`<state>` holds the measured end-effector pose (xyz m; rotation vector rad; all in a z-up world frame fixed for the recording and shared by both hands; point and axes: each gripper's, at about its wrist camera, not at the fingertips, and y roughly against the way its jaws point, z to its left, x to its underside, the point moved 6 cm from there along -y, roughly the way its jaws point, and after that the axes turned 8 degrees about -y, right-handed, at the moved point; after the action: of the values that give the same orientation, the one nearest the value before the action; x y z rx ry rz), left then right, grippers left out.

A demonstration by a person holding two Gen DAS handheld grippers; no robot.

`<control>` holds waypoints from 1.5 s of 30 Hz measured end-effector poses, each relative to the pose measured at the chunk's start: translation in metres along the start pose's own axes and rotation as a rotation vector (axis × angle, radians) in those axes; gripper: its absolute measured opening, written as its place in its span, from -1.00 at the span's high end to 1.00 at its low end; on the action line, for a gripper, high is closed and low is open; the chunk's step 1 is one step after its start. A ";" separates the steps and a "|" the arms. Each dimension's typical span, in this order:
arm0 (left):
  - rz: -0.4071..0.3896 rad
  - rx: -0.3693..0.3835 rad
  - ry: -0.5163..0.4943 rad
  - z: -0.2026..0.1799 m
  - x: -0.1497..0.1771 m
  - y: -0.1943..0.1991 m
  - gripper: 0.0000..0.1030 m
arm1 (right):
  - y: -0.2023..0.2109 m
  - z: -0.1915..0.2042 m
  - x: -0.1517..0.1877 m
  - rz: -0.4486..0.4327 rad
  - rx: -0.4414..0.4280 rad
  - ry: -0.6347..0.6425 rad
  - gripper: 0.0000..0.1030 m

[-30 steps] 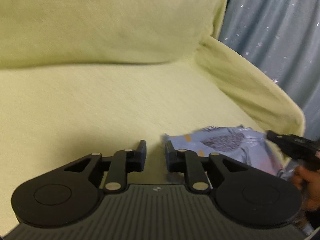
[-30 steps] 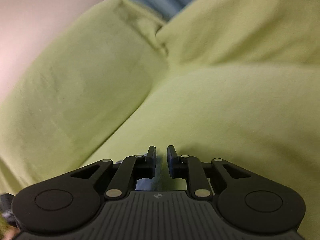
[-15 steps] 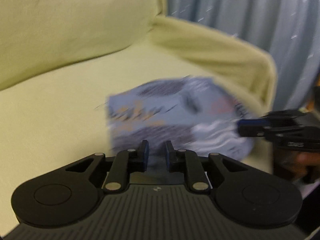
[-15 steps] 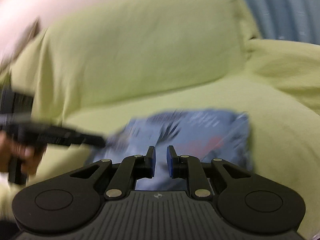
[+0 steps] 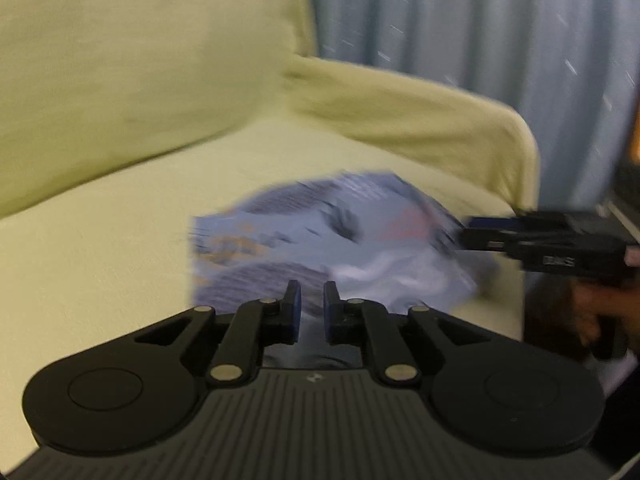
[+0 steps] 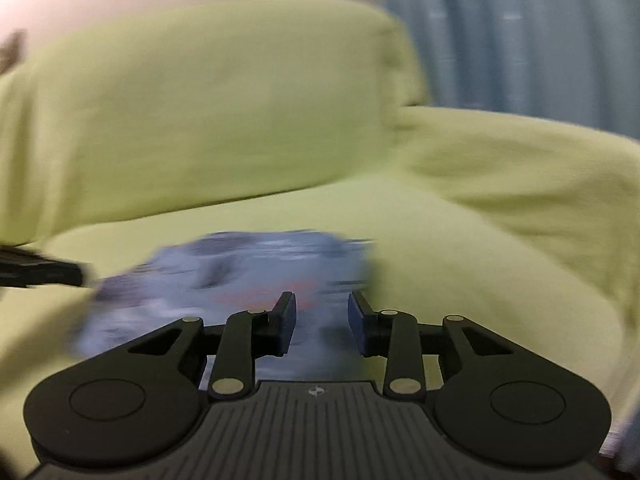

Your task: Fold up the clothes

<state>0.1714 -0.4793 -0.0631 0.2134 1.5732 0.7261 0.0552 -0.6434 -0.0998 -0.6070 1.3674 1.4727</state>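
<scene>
A blue patterned garment point(image 5: 320, 240) lies bunched on the seat of a yellow-green sofa point(image 5: 100, 220), toward the seat's right end near the armrest point(image 5: 420, 116), with a blue curtain point(image 5: 480, 40) behind. In the left wrist view the left gripper point(image 5: 311, 306) points across the seat at the cloth's near edge; its fingers stand a narrow gap apart with the cloth showing beyond and under them, and the blur does not let me tell whether any fabric is pinched. The right gripper point(image 5: 472, 236) comes in level from the right edge of that view, its tip at the garment's right side, with the person's hand point(image 5: 600, 308) below it on the grip. In the right wrist view the same gripper point(image 6: 322, 316) has its fingers clearly spread, nothing between them, the garment point(image 6: 240, 272) lying just ahead and beneath; the other tool shows at the left edge as a dark bar. Half a second ago the right fingers were nearly together; now they are parted. The left fingers keep the same narrow gap. The garment sits at about the same spot on the seat, though both views are smeared by motion.
</scene>
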 end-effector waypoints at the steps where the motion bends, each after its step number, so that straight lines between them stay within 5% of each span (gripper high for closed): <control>1: 0.009 -0.012 -0.001 0.002 0.004 -0.001 0.78 | -0.003 0.011 0.003 0.015 -0.050 0.013 0.34; 5: 0.046 -0.060 -0.006 0.008 0.021 -0.004 0.72 | -0.018 0.033 0.026 0.157 -0.110 0.122 0.44; 9: 0.074 -0.107 -0.003 0.015 0.026 0.004 0.73 | -0.023 0.011 0.026 0.131 0.060 0.169 0.47; 12: 0.063 -0.078 -0.015 0.006 0.017 0.011 0.77 | -0.012 -0.013 0.015 0.068 0.116 0.033 0.44; 15: 0.048 -0.026 -0.076 -0.021 0.007 0.002 0.75 | -0.001 0.010 0.007 0.009 0.003 0.080 0.45; 19: 0.078 -0.002 -0.128 -0.038 0.015 -0.014 0.69 | -0.020 0.065 0.032 0.100 -0.165 0.213 0.48; 22: 0.077 0.007 -0.114 -0.031 0.025 -0.014 0.63 | -0.025 0.076 0.048 0.155 -0.152 0.330 0.54; 27: 0.087 -0.011 -0.050 -0.011 0.033 -0.002 0.63 | -0.019 0.015 0.031 0.131 -0.017 0.129 0.61; 29: 0.085 -0.008 -0.016 -0.007 0.033 0.000 0.63 | -0.017 -0.013 0.023 0.120 0.028 -0.001 1.00; 31: 0.085 -0.026 -0.025 -0.010 0.029 0.001 0.64 | -0.014 -0.023 0.016 0.086 0.067 -0.036 1.00; 33: 0.085 -0.045 -0.035 -0.013 0.025 0.002 0.65 | -0.012 -0.032 0.010 0.052 0.100 -0.070 0.74; 36: 0.046 -0.054 -0.015 -0.013 0.015 0.001 0.65 | -0.016 -0.019 0.002 0.015 0.024 -0.060 0.71; 39: 0.043 -0.069 0.022 -0.006 0.011 -0.008 0.65 | -0.033 -0.004 0.004 0.069 -0.027 0.015 0.72; 45: 0.071 -0.108 0.052 0.015 0.022 -0.019 0.64 | -0.060 -0.039 -0.003 0.109 0.029 0.028 1.00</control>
<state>0.1878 -0.4771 -0.0911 0.1730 1.5766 0.8759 0.0996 -0.6889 -0.1332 -0.5437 1.4612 1.5327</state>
